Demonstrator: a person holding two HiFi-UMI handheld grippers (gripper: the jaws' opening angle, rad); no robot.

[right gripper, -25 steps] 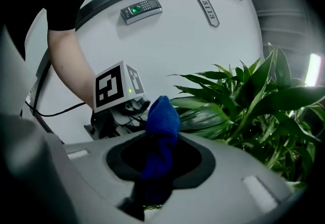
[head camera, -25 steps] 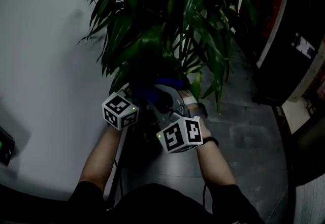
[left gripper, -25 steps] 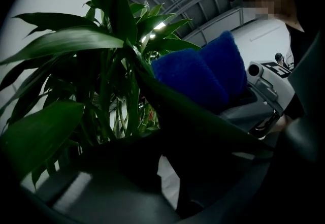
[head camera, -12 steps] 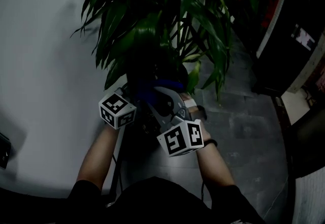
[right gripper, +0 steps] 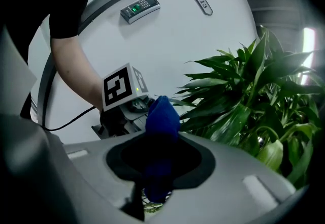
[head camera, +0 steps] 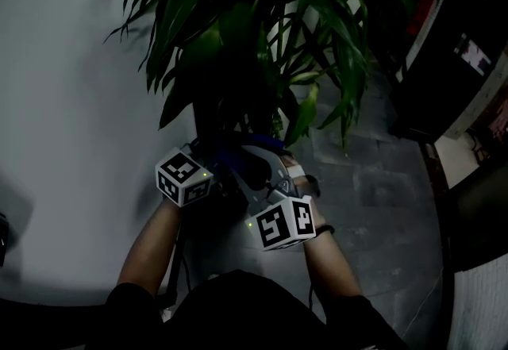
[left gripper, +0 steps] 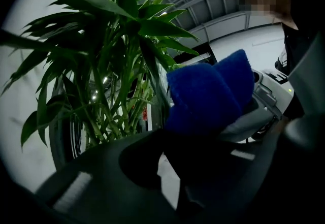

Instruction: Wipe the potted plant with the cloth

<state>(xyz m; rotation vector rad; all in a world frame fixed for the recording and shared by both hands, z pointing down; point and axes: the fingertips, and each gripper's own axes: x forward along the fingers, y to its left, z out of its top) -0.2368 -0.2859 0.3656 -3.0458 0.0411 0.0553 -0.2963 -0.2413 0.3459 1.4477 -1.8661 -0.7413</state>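
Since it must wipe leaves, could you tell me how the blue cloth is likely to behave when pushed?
The right gripper pinches the cloth into a bunch, so it is probably soft and floppy. Its fluffy nap suggests light, not slippery.

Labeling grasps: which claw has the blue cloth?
The right claw: its own view shows the blue cloth pinched between its jaws. The left claw only has that cloth ahead of it, in the other claw.

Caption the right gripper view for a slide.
Right gripper shut on the blue cloth beside the potted plant.
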